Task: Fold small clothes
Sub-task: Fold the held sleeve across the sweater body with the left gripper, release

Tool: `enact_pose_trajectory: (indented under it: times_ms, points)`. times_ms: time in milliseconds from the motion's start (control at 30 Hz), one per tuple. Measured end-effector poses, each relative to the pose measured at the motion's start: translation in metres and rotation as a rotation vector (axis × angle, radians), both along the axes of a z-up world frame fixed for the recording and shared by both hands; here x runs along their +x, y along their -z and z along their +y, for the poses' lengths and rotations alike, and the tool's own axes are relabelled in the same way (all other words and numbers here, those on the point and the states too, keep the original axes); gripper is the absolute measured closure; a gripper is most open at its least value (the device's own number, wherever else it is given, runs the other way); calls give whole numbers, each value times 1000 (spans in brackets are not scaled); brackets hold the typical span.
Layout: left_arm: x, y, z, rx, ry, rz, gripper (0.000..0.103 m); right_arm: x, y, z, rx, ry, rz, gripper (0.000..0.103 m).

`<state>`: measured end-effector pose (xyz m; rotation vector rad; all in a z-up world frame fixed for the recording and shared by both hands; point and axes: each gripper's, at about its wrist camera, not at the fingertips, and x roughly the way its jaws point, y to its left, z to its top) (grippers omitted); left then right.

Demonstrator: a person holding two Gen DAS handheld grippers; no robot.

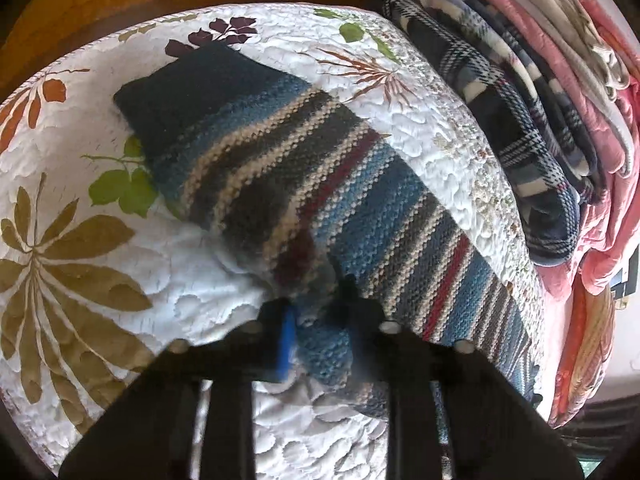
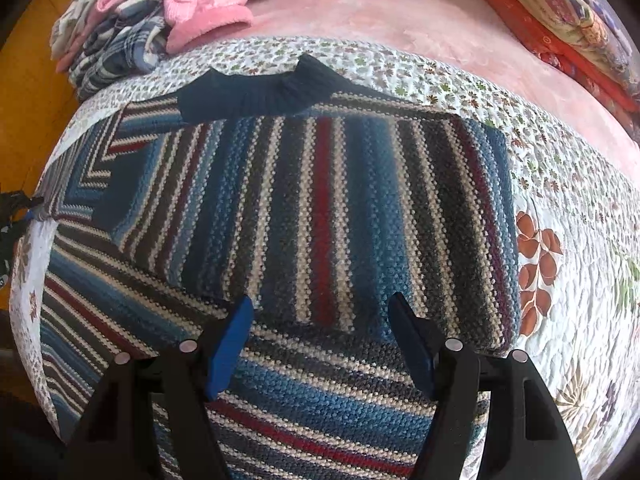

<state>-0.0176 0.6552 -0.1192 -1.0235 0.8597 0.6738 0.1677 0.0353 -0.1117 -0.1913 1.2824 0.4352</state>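
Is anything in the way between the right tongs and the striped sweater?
Nothing visible. The right tongs hang open directly over the sweater, with no other item between them. The left tongs are shut on its edge at the far side.

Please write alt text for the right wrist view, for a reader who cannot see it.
The open right gripper hovers over a partly folded striped knit sweater on a floral quilt. Folded clothes lie beyond.
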Motion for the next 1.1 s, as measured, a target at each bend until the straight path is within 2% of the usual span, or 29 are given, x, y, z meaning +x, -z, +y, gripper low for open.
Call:
enact_pose_trajectory:
  times_ms: [200,567,833,1100]
  points:
    - [7,-24,-8,74,24,-54,90,0,-5,-2,7,2,-14,33]
    - [30,-65,-50,119,147,-181,90,4,-10,-9,17,36,-20,33]
    - [67,-95,-114,139,299,-261,90,4,-14,-8,17,38,-25,33]
    - [97,-105,-176,159,425,-276,90,6,-16,-12,23,47,-28,33]
